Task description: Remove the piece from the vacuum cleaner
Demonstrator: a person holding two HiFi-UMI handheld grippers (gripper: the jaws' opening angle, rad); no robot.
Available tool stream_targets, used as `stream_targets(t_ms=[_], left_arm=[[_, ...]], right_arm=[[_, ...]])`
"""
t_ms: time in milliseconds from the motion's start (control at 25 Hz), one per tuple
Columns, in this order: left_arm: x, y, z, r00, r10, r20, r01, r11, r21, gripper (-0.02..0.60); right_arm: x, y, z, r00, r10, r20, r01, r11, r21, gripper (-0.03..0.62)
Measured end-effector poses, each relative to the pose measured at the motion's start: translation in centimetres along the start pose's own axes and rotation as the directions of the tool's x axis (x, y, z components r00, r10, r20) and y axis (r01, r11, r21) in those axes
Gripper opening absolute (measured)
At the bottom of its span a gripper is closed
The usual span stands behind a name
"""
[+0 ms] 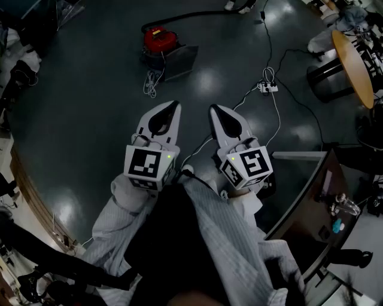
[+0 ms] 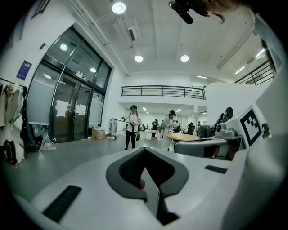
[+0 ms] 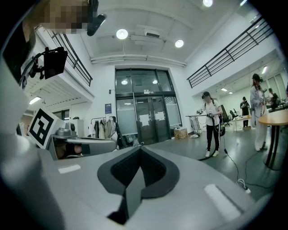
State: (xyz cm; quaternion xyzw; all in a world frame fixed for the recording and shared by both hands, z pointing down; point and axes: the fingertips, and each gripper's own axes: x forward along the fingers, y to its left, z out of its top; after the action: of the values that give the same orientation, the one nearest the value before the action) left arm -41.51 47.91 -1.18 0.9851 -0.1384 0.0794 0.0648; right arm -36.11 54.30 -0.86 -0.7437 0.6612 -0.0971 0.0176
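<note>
1. Red vacuum cleaner (image 1: 160, 40) sits on the floor (image 1: 90, 107), well ahead of me; I judge nothing is removed yet.
2. Left hand-held gripper (image 1: 163, 119) and right hand-held gripper (image 1: 227, 122) are both closed on nothing, so the approach and the pull remain.

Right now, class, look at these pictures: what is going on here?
A person stands holding the left tongs and the right tongs out in front, roughly level, both shut and empty. The red vacuum cleaner sits on the dark floor some way ahead, its black hose running off behind it. Neither pair of tongs touches it, so the job is not yet under way.
</note>
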Motion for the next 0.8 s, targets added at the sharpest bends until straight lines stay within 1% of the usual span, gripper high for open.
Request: stream_targets(t_ms=[160, 360, 520, 800], left_arm=[[0.5, -0.1, -0.3, 1.000, 0.010, -0.011, -0.010, 1.000, 0.000, 0.005], [1.0, -0.4, 0.0, 1.000, 0.014, -0.001, -0.014, 1.000, 0.013, 0.005], [1.8, -0.6, -0.2, 1.000, 0.023, -0.008, -0.023, 1.000, 0.016, 0.005], [4.6, -0.5, -1.4, 0.998, 0.048, -0.039, -0.046, 0.998, 0.031, 0.005]], right_arm=[[0.1, -0.5, 0.0, 1.000, 0.009, 0.003, -0.009, 1.000, 0.004, -0.002], [0.1, -0.8, 0.1, 1.000, 0.022, 0.003, -0.022, 1.000, -0.002, 0.000], [0.3, -1.4, -0.1, 0.999, 0.037, 0.010, -0.037, 0.999, 0.013, 0.000], [0.6, -4.1, -1.8, 0.999, 0.049, -0.014, -0.049, 0.998, 0.048, 0.000]])
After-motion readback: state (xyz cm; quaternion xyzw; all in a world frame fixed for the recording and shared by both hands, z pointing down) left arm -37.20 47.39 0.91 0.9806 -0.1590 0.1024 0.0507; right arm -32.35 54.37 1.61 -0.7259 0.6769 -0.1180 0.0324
